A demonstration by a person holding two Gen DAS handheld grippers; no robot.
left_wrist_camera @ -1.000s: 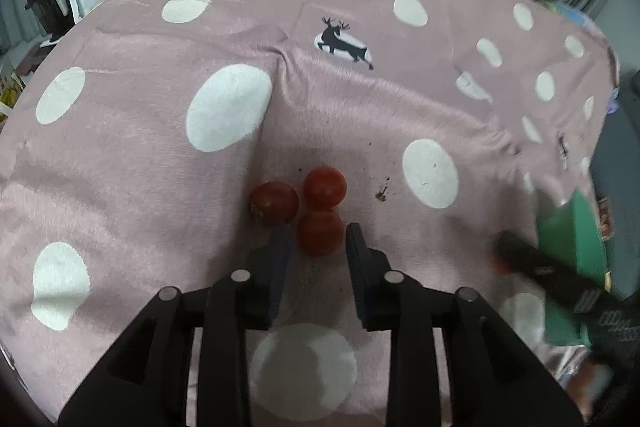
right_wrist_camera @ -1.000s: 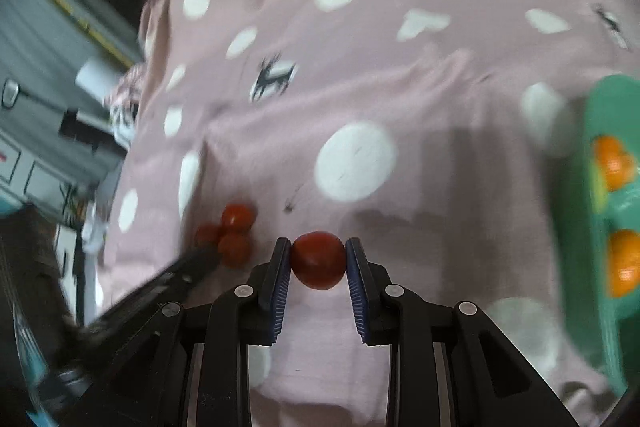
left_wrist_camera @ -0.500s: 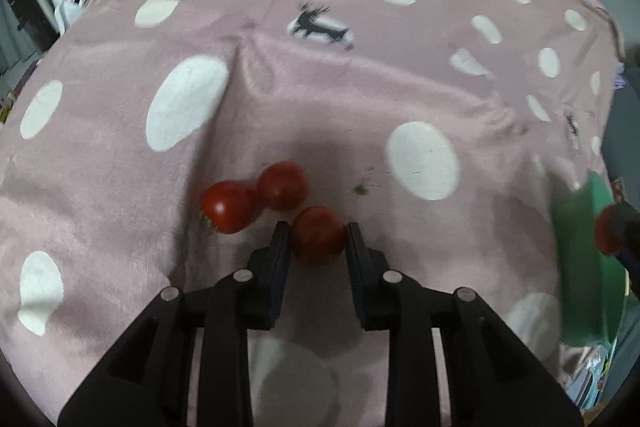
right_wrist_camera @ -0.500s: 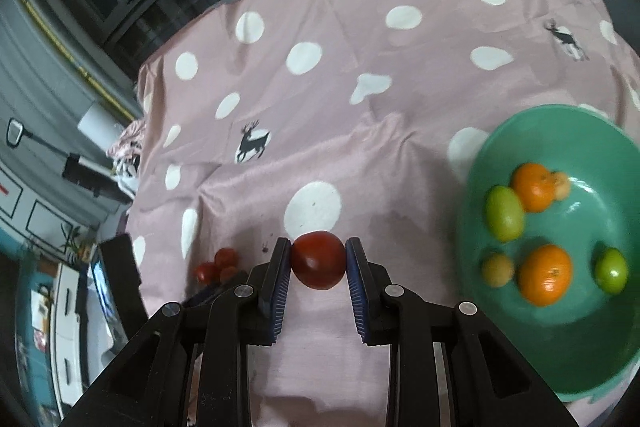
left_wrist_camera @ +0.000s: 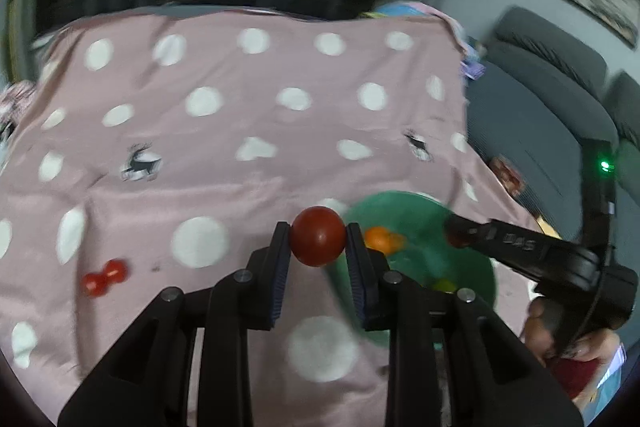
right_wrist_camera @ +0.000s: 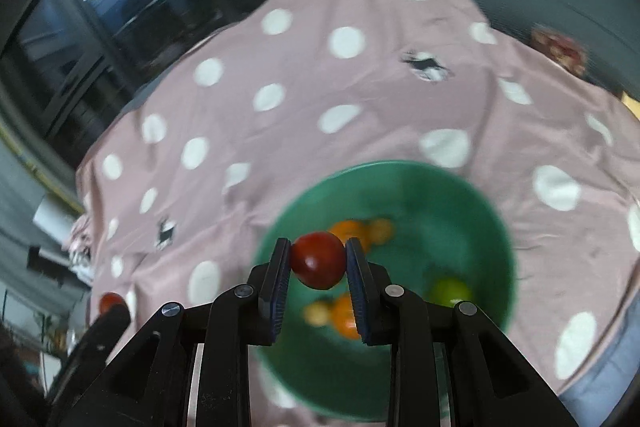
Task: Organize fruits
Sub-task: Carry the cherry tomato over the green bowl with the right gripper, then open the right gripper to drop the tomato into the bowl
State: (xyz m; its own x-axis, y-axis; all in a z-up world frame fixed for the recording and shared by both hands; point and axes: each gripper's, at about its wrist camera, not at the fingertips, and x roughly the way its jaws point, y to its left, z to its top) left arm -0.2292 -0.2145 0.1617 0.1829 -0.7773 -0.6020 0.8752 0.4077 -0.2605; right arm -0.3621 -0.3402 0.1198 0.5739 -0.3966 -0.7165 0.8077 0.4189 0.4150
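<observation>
The only lettering readable is pale "DAS" on the black finger of the right tool, at about three o'clock in the left wrist view; any further characters are blurred.

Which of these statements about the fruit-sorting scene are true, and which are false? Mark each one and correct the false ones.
1. Each gripper holds a red tomato. True: left gripper, right gripper.
2. The green bowl is empty. False: it holds orange and green fruits.
3. Two tomatoes lie on the cloth. True.
4. The cloth is plain blue. False: it is pink with white dots.
</observation>
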